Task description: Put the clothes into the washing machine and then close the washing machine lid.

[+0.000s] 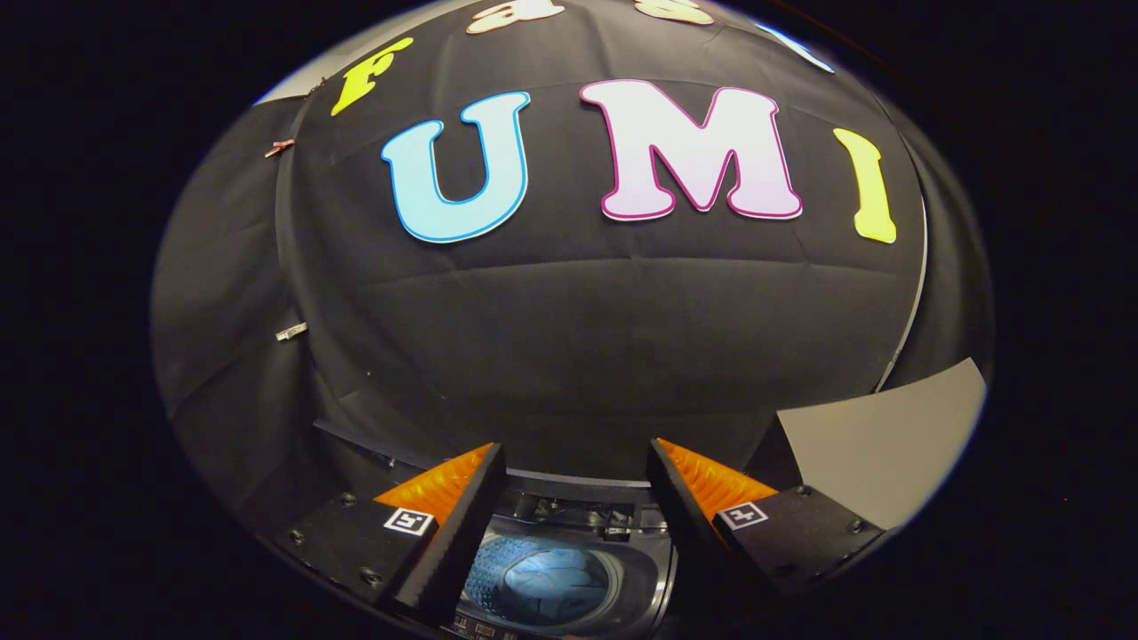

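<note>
We are holding the gripper [576, 498] above the washing machine [569, 569], its fingers spread apart and pinching nothing, with the booth's black cloth wall [569, 338] rising just beyond them. Between and below the fingers we are looking down into the open drum [542, 578], where a pale bluish heap that we are taking for the clothes [556, 573] is lying at the bottom. We are judging the loading step as done and the closing step as the one in hand, since the opening is uncovered. The lid itself we cannot make out with certainty; a dark edge [578, 484] is running behind the opening. The next move, we reckon, is calling for reaching that edge and swinging it down.
</note>
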{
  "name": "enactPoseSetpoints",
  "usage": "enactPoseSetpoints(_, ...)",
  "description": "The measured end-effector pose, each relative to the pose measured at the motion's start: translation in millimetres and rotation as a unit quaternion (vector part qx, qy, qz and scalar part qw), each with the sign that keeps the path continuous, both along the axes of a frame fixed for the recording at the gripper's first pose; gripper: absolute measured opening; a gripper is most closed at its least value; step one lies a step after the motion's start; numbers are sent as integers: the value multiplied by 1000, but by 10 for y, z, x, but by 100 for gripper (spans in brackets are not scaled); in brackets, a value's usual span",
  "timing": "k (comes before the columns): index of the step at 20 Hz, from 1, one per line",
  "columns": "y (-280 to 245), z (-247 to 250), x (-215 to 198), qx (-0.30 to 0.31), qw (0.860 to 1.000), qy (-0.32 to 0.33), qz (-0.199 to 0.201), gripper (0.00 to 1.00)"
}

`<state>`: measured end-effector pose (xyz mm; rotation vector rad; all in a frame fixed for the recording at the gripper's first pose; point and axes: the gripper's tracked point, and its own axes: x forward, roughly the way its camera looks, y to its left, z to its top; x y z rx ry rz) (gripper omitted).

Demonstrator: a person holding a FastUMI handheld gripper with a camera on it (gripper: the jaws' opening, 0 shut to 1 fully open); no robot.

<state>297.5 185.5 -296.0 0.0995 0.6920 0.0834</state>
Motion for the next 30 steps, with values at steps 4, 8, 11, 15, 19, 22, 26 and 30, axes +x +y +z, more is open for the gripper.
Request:
enactPoseSetpoints(4,26,21,-215,0,1000,8,6,100)
enactPoseSetpoints(8,30,7,-420,2,1000,20,14,99)
enactPoseSetpoints(11,44,-19,-566,2,999,29,16,99)
enactPoseSetpoints(15,53,-65,-734,4,999,42,21,99)
enactPoseSetpoints(19,1,-206,-912,-2,998,67,15,100)
enactPoseSetpoints(22,-3,-377,-1036,-2,996,91,16,97)
enactPoseSetpoints(26,-10,-433,-1098,-5,995,96,22,97)
enactPoseSetpoints(30,16,-372,-1126,2,996,88,26,97)
